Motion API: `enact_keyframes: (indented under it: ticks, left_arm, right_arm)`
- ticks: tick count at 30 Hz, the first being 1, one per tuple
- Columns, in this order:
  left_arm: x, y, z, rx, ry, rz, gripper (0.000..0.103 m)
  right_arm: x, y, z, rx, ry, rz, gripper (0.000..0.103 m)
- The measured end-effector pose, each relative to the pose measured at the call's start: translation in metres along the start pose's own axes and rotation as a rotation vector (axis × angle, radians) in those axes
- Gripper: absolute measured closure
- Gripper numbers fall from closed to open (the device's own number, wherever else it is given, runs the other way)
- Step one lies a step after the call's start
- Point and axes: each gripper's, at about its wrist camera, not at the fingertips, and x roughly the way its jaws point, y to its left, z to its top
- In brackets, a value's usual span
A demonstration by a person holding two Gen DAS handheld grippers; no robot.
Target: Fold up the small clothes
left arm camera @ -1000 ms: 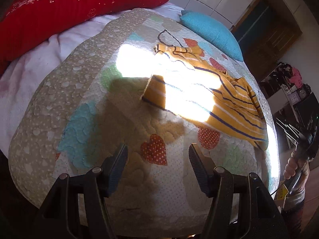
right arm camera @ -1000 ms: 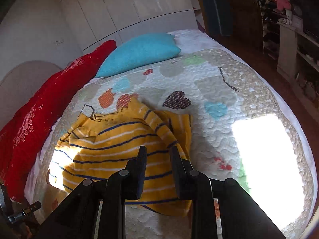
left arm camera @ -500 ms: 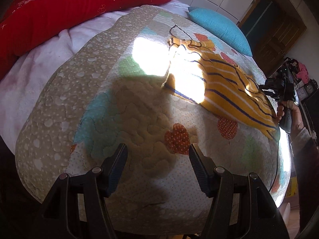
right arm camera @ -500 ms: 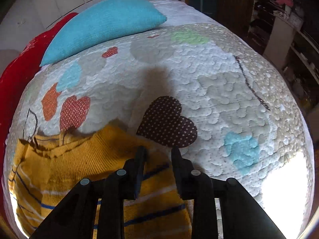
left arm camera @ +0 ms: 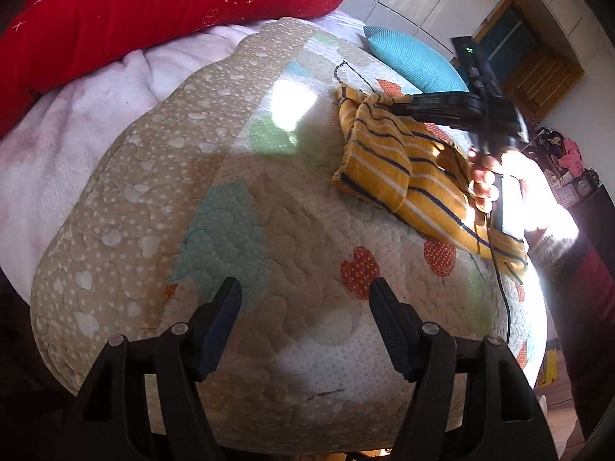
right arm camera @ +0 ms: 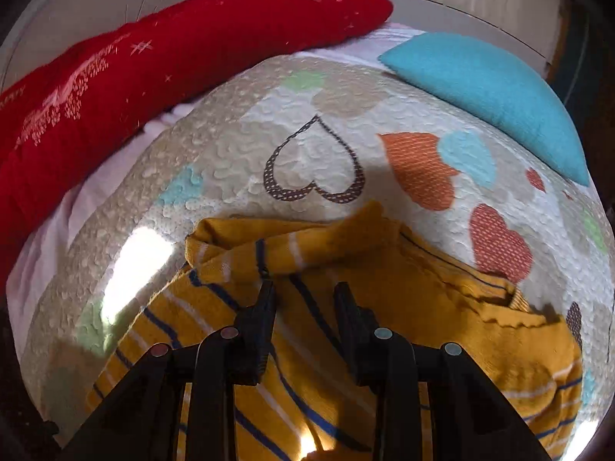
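A small yellow garment with navy and white stripes (left arm camera: 392, 161) lies on the heart-patterned quilt (left arm camera: 238, 207), partly folded over on itself. My left gripper (left arm camera: 305, 303) is open and empty, low over the near part of the quilt, well short of the garment. My right gripper (right arm camera: 303, 299) hovers over the garment (right arm camera: 403, 299) near its folded top edge, its jaws a little apart with nothing between them. It also shows in the left wrist view (left arm camera: 388, 105), reaching in from the right above the garment's far corner.
A long red pillow (left arm camera: 134, 11) lies along the far left of the bed; it also shows in the right wrist view (right arm camera: 153, 77). A turquoise cushion (right arm camera: 496, 96) sits at the far right. A pink-white blanket (left arm camera: 69, 123) lies under the quilt. Shelves (left arm camera: 572, 176) stand beside the bed.
My right gripper swung from the garment's right side to its far top edge and its jaws opened slightly. A sleeve now lies folded over the body. My left gripper backed away slightly.
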Motion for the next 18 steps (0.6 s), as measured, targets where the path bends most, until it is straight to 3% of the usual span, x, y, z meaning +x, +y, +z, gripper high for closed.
enact_keyframes:
  ticks: [4, 9, 13, 15, 18]
  left_arm:
    - [0.0, 0.014, 0.001, -0.017, -0.002, 0.0, 0.035]
    - [-0.001, 0.02, 0.001, -0.03, -0.008, -0.02, 0.035]
    - [-0.003, 0.017, 0.003, -0.023, -0.019, -0.014, 0.035]
    - [-0.005, 0.016, 0.006, -0.027, -0.022, -0.023, 0.035]
    - [-0.008, 0.007, 0.015, -0.021, -0.048, -0.059, 0.035]
  right_arm:
    - [0.053, 0.02, 0.039, -0.029, 0.051, -0.073, 0.069]
    - [0.078, 0.03, 0.066, -0.014, 0.089, -0.119, 0.069]
    - [0.032, 0.03, 0.067, 0.011, -0.011, -0.064, 0.067]
    - [-0.003, 0.025, 0.057, 0.04, -0.054, -0.015, 0.052]
    - [-0.05, 0.016, 0.024, 0.041, -0.092, 0.033, 0.046]
